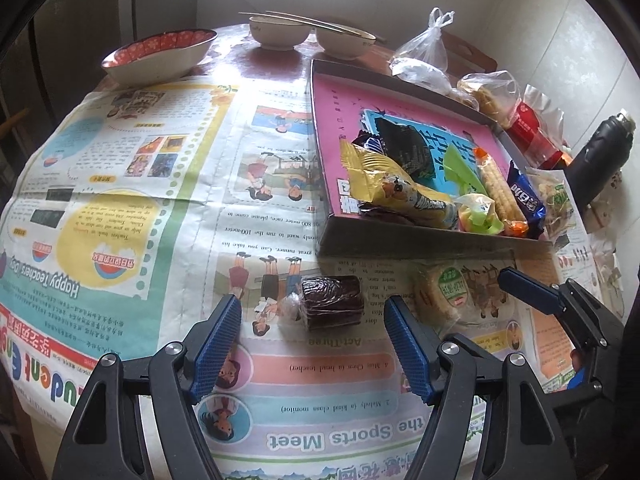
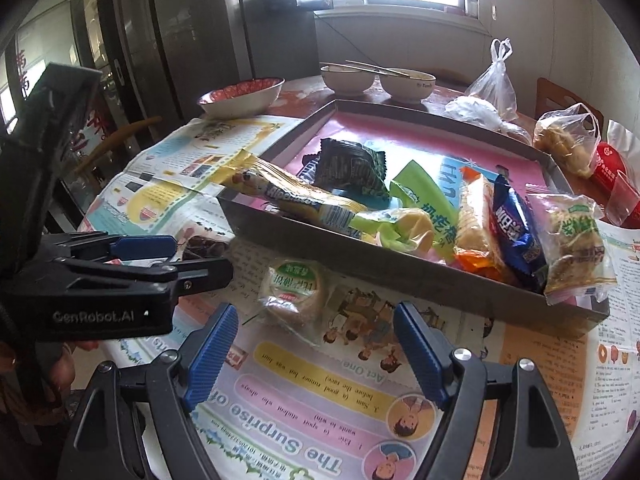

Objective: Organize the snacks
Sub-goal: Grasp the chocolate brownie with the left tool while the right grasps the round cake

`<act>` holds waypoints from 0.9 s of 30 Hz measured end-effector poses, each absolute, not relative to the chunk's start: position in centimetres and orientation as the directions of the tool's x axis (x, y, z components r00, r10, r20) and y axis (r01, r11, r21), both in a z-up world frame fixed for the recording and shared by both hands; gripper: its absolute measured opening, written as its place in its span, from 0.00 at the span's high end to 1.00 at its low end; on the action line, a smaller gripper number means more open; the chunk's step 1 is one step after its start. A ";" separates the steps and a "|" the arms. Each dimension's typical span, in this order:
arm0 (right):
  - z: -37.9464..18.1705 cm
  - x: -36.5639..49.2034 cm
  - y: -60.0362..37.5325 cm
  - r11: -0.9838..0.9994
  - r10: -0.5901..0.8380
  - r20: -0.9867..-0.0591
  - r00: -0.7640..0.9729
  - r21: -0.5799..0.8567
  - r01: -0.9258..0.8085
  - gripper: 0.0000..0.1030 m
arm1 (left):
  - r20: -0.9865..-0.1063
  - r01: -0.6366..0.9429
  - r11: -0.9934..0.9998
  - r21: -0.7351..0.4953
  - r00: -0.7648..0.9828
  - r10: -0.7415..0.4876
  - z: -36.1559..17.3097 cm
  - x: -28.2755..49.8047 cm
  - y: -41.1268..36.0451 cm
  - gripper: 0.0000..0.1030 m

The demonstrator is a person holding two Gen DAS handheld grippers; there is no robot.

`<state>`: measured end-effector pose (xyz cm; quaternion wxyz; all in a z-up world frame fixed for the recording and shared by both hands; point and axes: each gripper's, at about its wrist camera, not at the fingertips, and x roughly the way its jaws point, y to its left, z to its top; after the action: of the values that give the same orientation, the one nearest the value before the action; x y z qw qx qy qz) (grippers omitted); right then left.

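A shallow box tray point(image 1: 400, 236) point(image 2: 440, 280) with a pink lining holds several wrapped snacks, among them a yellow packet point(image 1: 392, 188) point(image 2: 292, 192). On the newspaper in front of it lie a dark brown wrapped cake point(image 1: 332, 302) point(image 2: 204, 246) and a round pale cake with a green label point(image 1: 440, 292) point(image 2: 296, 288). My left gripper point(image 1: 314, 320) is open, its fingers either side of the brown cake, not touching. My right gripper point(image 2: 316, 332) is open just short of the round cake. The left gripper also shows in the right wrist view point(image 2: 168, 252).
A newspaper point(image 1: 160, 200) covers the round table. A red-patterned bowl point(image 1: 160, 52) and two white bowls with chopsticks point(image 1: 312, 36) stand at the back. Plastic bags point(image 1: 424, 56), a red packet point(image 1: 532, 136) and a dark flask point(image 1: 600, 152) lie right of the tray.
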<state>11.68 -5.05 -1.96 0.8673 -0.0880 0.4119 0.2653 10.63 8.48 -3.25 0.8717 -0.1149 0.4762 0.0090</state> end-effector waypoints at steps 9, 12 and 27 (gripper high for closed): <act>-2.8 12.5 -4.0 0.852 0.361 -0.770 0.526 0.044 -0.521 0.23 | -0.833 -0.119 0.977 -0.179 0.546 -0.087 -3.3 10.7 8.4 0.29; -3.2 12.5 -3.5 0.851 0.348 -0.773 0.531 0.022 -0.525 0.24 | -0.834 -0.118 0.977 -0.177 0.545 -0.085 -3.3 10.6 8.5 0.29; -3.4 12.1 -3.4 0.830 0.374 -0.752 0.543 0.009 -0.558 0.59 | -0.835 -0.129 0.979 -0.160 0.547 -0.065 -3.3 10.8 8.2 0.39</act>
<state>12.14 -3.38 -3.35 0.8707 -0.1162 0.3960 0.2674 10.78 8.18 -3.32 0.8734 -0.1017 0.4758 0.0183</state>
